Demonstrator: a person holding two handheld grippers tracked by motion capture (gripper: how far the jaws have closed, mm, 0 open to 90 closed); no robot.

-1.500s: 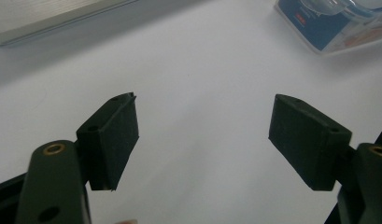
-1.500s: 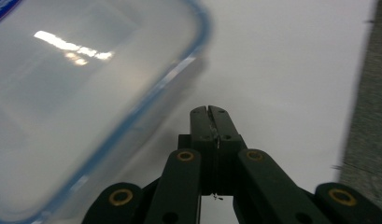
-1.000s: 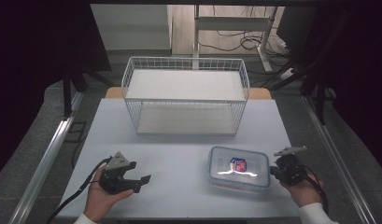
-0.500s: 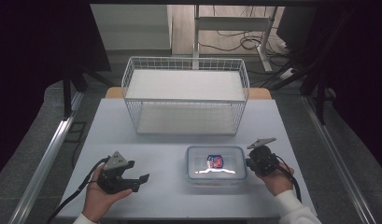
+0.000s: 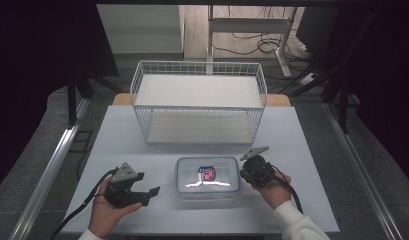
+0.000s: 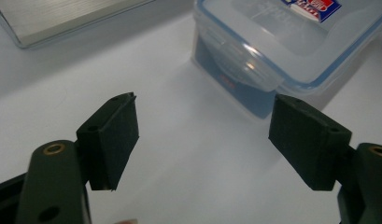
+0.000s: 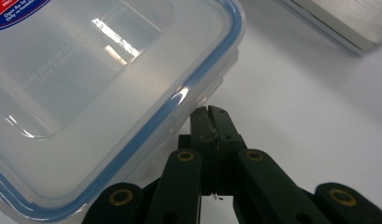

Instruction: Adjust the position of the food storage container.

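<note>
On the counter (image 5: pixel 142 145), the right claw (image 7: pixel 210 112) (jaws pressed together, holding nothing) touches the box (image 5: pixel 208 175) at 3 o'clock; the left claw (image 6: pixel 202 135) stands wide at 9 o'clock.

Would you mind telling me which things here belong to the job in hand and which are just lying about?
In the job:
- plastic container, lid on, blue seal
- right gripper, jaws shut, tips against the container's side
- left gripper, jaws open, nothing between them, short of the container

Lying about:
- white wire basket, at the back of the table
</note>
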